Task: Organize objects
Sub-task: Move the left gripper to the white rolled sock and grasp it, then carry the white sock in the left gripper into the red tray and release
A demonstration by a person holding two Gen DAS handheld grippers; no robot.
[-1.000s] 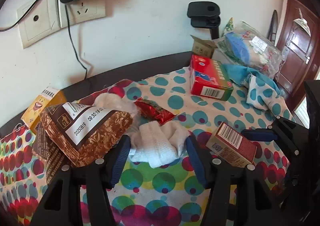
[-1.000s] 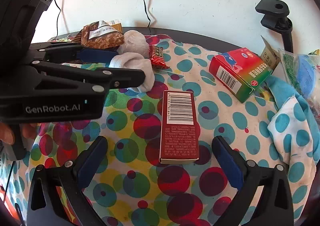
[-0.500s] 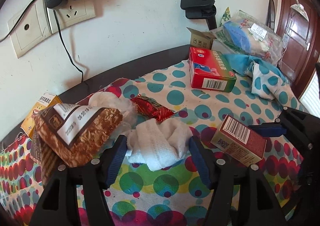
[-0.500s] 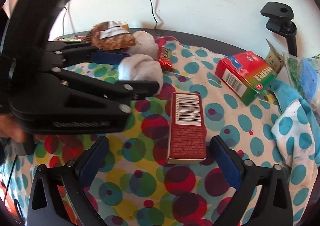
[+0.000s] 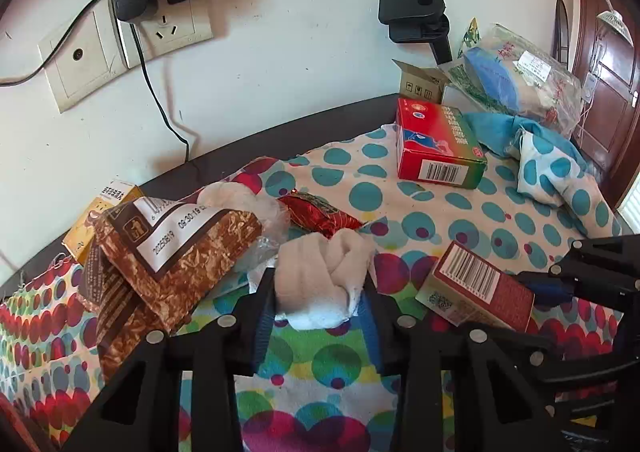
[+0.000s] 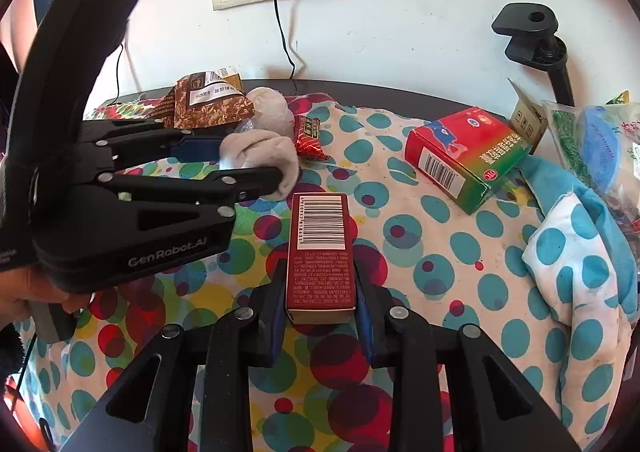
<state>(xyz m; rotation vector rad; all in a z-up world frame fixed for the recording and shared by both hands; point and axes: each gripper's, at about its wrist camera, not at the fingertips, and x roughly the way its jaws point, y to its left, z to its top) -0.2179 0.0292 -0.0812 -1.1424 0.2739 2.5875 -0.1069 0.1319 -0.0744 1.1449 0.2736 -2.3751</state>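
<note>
- Both sets of fingers have just been closing, each now clamped on its own thing.
- Fingers of my left gripper (image 5: 318, 294) squeeze a rolled white cloth (image 5: 324, 284), blue pads pressed into both its sides, low over the dotted cover (image 5: 344, 364).
- Fingers of my right gripper (image 6: 320, 306) pinch the near end of a dark red carton (image 6: 320, 252), barcode face up, long side pointing away from me; its far end lies on the cover.
- Just behind the cloth lie a red foil packet (image 5: 320, 212) and a brown crinkly bag (image 5: 176, 252) leaning on a yellow box (image 5: 96, 220) at the back left.
- Further right sits a red and green box (image 5: 436, 144), well apart from the carton.
- Beyond that box, at the far right, are a bunched blue dotted cloth (image 5: 556, 176), a small cardboard box (image 5: 420, 84) and a clear plastic bag (image 5: 516, 80) with blue inside.
- Under the cover runs a dark surface (image 5: 280, 132), its edge meeting a white wall (image 5: 300, 52).
- On the wall are sockets (image 5: 172, 24) with a black adapter and cable; a black clamp (image 5: 416, 16) stands near the corner, and a dark wooden door (image 5: 604, 72) is at far right.
</note>
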